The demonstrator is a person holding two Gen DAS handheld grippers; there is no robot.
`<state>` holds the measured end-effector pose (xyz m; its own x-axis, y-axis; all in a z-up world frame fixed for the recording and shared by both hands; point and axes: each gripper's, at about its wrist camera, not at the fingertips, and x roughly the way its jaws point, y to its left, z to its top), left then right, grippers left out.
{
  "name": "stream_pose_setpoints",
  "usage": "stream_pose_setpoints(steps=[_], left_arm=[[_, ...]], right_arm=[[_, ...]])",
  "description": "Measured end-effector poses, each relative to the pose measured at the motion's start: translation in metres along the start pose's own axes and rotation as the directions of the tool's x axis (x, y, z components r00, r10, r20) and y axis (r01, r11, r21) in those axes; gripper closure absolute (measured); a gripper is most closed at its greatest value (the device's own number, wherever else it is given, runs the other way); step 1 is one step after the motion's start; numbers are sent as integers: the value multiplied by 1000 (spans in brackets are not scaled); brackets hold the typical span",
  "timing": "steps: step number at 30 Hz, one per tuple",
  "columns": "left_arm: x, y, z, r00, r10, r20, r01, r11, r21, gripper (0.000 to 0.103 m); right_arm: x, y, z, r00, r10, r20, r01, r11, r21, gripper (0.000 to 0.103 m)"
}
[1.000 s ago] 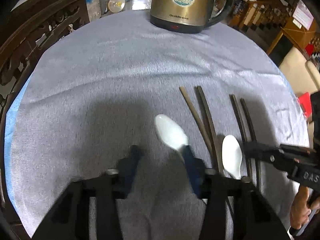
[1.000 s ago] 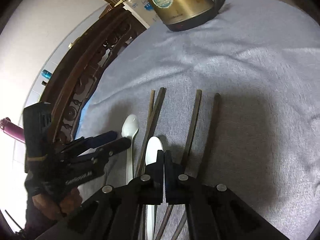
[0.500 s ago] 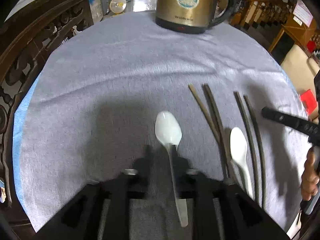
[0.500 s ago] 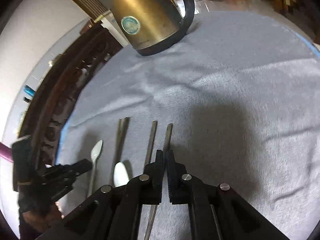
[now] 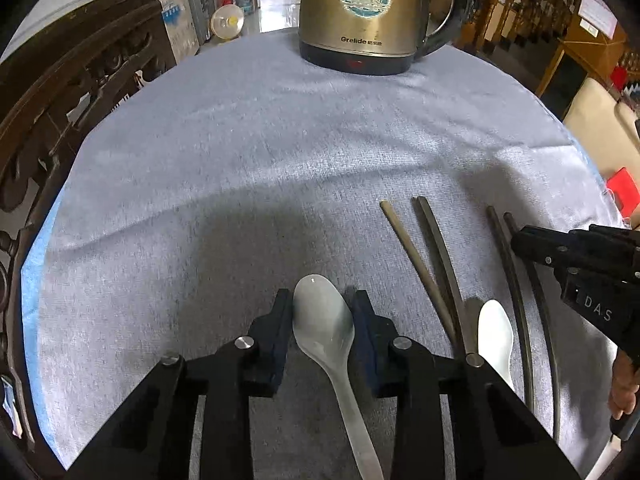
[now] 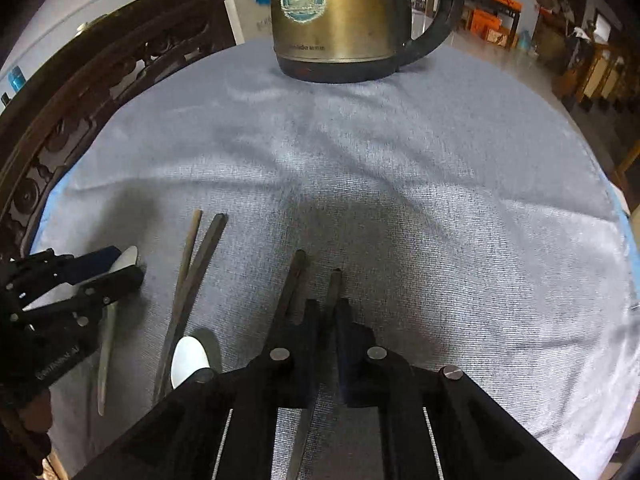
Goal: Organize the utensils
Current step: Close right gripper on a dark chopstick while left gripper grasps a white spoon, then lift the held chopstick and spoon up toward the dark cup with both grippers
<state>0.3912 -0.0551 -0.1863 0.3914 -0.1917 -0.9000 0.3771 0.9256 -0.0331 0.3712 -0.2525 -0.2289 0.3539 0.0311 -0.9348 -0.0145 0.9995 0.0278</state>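
A white ceramic spoon [image 5: 324, 320] lies on the grey tablecloth [image 5: 280, 160] with its bowl between the pads of my left gripper [image 5: 322, 308], which straddles it with a small gap. A second white spoon [image 5: 496, 332] lies to its right between two pairs of dark chopsticks [image 5: 428, 264] [image 5: 520, 280]. My right gripper [image 6: 326, 316] is nearly closed around one chopstick [image 6: 332, 292] of the right pair; its partner [image 6: 290, 284] lies just left. The right gripper also shows in the left wrist view [image 5: 568, 248]. The left gripper shows in the right wrist view [image 6: 100, 280].
A brass electric kettle [image 5: 368, 16] stands at the far side of the round table. A carved wooden chair back [image 5: 60, 112] runs along the left edge. The left chopstick pair [image 6: 192, 280] and second spoon [image 6: 190, 356] lie between the grippers.
My left gripper moved forward so its pads now flank the spoon's bowl. My right gripper shifted right over the right chopstick pair and opened slightly around one stick.
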Motion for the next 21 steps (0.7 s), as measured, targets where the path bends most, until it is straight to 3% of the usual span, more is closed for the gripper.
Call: stream_pose_setpoints(steps=[4,11,17,21], left_arm=[[-17,10,-16,1000,-4,26,6,998,-59,71],[-84,43,-44,982,45,183,-8,980,-199,71],[-134,54,-88,950,120,288,-22,947,-320,71],[-168,50,-120,923,151,353,-7,926,-378,71]], right_arm=[[-10,-12,-13,997,67,35,-69,995,70,96],[-65,-40,-46,970,132,203,-170,968,184,97],[-129,-52,-91,924,94,371,-202,943,264,97],[-169,-50,-126,876,53,479,-216,932,292,97]])
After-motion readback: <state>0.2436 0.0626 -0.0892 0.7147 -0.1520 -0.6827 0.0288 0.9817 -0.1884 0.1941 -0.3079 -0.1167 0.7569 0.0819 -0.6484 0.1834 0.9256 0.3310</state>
